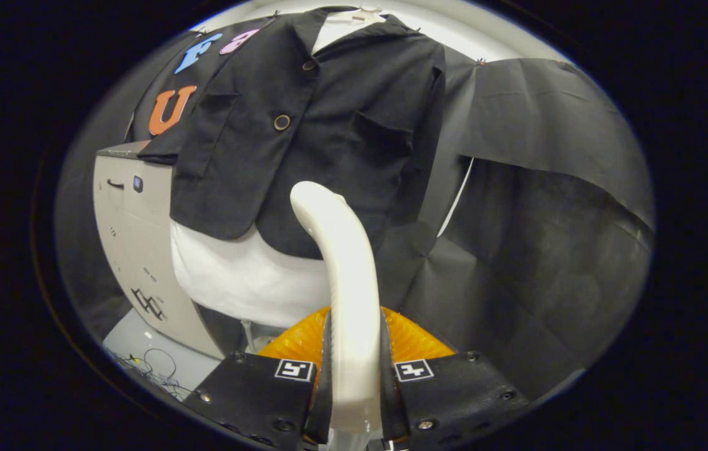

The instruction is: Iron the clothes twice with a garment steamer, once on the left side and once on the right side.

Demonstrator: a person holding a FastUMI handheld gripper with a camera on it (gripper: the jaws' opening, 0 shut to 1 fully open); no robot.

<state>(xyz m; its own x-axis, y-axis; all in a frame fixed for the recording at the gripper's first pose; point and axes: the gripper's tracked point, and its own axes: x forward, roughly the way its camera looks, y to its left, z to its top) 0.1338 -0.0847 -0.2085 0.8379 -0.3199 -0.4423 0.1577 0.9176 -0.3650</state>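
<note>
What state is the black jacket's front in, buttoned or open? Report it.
Buttoned, at least at the middle button: the black jacket panels overlap there on the white mannequin. The hand-held gripper is shut on the white steamer handle.

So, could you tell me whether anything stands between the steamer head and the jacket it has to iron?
Nothing visible does. The gripper is shut on the white garment steamer, whose head rises just ahead of the fingers, in front of the lower hem of the black jacket on the white mannequin torso.

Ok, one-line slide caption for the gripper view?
Gripper shut on white steamer handle, its head meeting the black jacket on a white mannequin.
</note>
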